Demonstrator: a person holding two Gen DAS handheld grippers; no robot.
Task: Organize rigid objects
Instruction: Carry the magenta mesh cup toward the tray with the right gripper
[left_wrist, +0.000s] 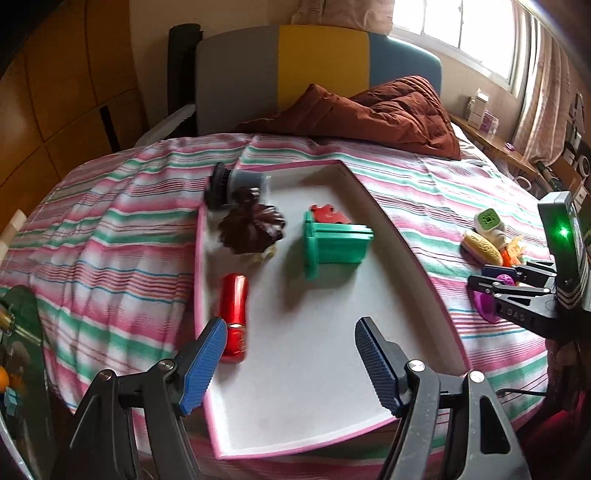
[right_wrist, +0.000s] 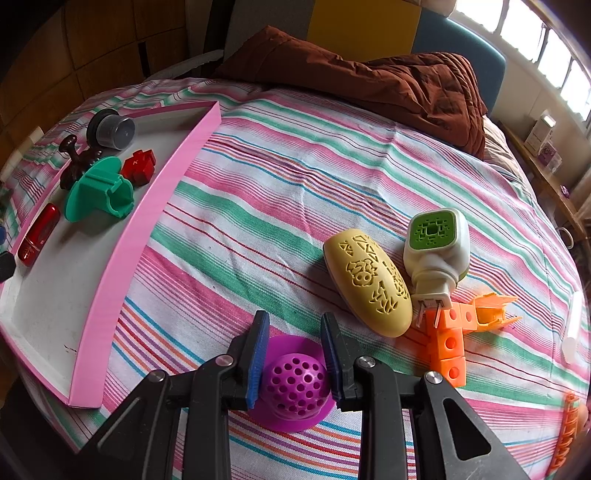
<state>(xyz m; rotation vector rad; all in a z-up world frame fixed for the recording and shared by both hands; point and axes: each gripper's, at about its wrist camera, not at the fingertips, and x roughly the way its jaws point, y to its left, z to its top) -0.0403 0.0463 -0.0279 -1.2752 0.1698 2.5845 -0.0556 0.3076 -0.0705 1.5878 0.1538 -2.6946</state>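
Right gripper (right_wrist: 291, 350) jaws clamp the purple strainer (right_wrist: 293, 384); lift straight, clear the pink tray (right_wrist: 122, 254) wall. Left gripper (left_wrist: 290, 363) jaws wide, empty, over tray.

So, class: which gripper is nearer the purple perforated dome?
The right. The right gripper has its pads closed on the purple perforated dome; the left gripper hangs open over the pink tray, away from it.

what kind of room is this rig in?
Almost certainly a bedroom. The work surface is a bed with a pink, green and white striped sheet, a crumpled rust-brown quilt lies by a grey, yellow and blue padded headboard, and a curtained window lights it.
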